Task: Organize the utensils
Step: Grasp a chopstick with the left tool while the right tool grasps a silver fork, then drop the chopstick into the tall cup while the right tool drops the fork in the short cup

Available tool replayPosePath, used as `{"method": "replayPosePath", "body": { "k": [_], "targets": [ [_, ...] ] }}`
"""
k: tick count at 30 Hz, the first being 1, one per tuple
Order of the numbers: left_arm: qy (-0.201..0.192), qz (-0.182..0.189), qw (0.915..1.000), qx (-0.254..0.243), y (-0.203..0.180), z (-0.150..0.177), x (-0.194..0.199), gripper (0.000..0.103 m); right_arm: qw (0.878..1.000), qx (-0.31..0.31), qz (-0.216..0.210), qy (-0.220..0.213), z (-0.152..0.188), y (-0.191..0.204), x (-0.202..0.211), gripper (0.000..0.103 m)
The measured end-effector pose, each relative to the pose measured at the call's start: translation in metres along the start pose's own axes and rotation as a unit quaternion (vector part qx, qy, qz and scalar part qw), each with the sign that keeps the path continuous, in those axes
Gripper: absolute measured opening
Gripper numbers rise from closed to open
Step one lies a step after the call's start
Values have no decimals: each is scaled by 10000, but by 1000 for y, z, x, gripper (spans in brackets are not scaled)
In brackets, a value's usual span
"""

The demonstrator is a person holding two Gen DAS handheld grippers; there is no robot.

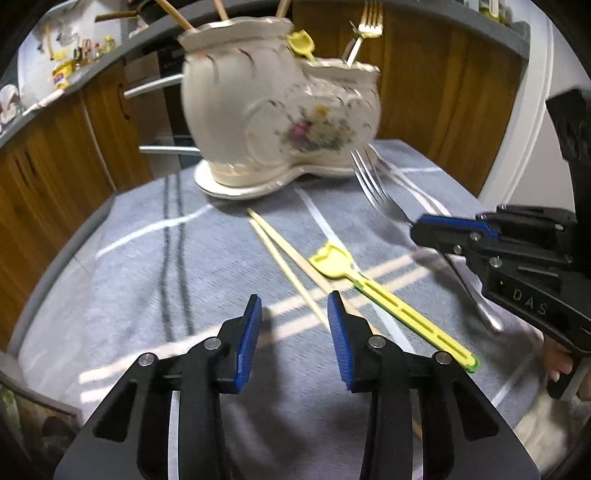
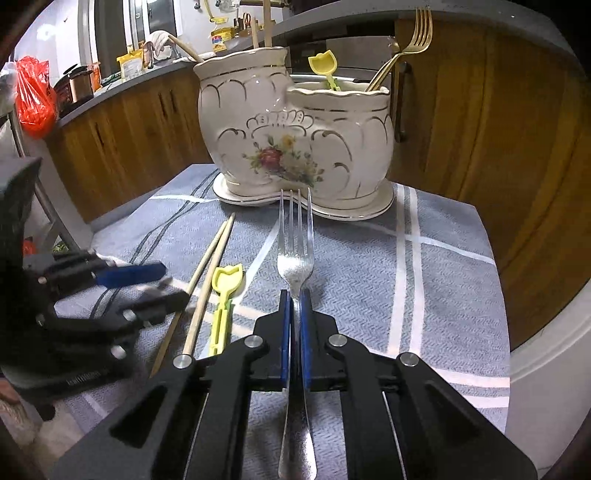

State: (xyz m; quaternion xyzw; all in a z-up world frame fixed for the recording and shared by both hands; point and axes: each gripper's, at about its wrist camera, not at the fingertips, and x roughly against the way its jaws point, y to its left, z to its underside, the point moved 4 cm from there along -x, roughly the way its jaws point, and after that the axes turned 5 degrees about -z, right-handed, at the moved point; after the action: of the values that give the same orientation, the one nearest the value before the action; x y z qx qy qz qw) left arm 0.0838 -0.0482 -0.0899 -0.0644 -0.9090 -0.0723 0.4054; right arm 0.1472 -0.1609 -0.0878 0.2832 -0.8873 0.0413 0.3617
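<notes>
A white ceramic utensil holder (image 1: 280, 110) (image 2: 295, 147) with two compartments stands on its saucer at the back of the table. Its lower compartment holds a gold fork (image 2: 406, 48) and a yellow plastic scoop (image 2: 323, 66). Wooden sticks (image 2: 266, 22) rise from the taller one. My right gripper (image 2: 295, 295) (image 1: 417, 236) is shut on a silver fork (image 2: 295, 236) (image 1: 365, 173), lifted, tines toward the holder. My left gripper (image 1: 293, 299) (image 2: 173, 284) is open just above the cloth. A pair of chopsticks (image 1: 280, 254) (image 2: 207, 280) runs under its right finger. Another yellow scoop (image 1: 369, 284) (image 2: 225, 295) lies beside them.
A grey-blue striped cloth (image 2: 443, 280) covers the small table, whose edges fall away left and right. Wooden cabinets (image 2: 498, 129) with metal handles stand close behind the holder. A red bag (image 2: 33, 99) and kitchen clutter sit on the far counter.
</notes>
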Motion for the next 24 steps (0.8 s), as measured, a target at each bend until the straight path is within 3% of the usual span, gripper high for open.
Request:
{"method": "replayPosePath", "body": {
  "k": [3,4,5,8,13,19,24],
  "targets": [
    [8,-259,9996,-117,-7,0,-3,37,9999,-53,-60,-114,-3,0,4,5],
    [18,-285,9995,-145,-8,-1,-3,30,9998,-84,-90,-181,-4,-1,7,5],
    [26,-281,9994,-177,-11,-2,-4,16,9994,-128,-132,-310,-7,-2,12,5],
    [46,-380,9987,-336,-11,-2,-4,10,9980,-168,-46,-604,-13,-4,23,5],
    [197,-239,9991,-301,-1,-2,0,7,9935,-218,184,-1102,-19,-6,45,5],
    [339,-416,9978,-397,4,0,2,6,9894,-192,282,-1413,-25,-12,60,5],
    [365,-651,9962,-451,4,-10,-6,20,9888,-194,313,-1449,-25,-13,64,5]
  ]
}}
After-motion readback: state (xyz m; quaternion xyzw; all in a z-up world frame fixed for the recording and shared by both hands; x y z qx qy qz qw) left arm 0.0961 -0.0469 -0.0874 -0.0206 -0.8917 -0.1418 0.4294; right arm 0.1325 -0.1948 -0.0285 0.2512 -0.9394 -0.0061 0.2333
